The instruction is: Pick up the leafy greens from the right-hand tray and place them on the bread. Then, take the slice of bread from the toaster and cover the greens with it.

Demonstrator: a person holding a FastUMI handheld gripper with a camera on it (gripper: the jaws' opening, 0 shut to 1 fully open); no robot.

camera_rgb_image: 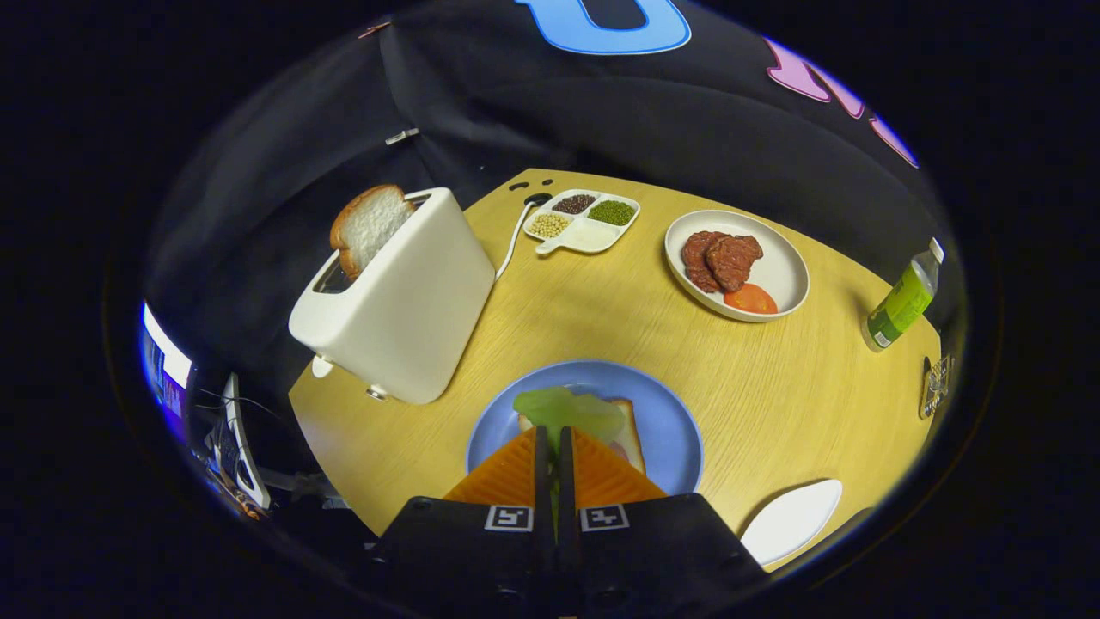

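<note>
Gripper view: gripper (pixel 554 432) with 2 fingers pressed nearly together, pinching pale green leafy greens (pixel 569 411) at the tips, over a white bread slice (pixel 631 434) on a round blue plate (pixel 669 414). Beyond, left: second bread slice (pixel 368 225) upright in white toaster (pixel 404 305).

We see the greens (pixel 569 411), pale and glossy, lying at the tips of the nearly closed jaws and draped over the bread (pixel 630 438) on the blue plate (pixel 670 413). The toaster (pixel 404 301) stands beyond and to the left of the plate, white, with a second slice (pixel 368 225) sticking up tilted from its slot.
</note>
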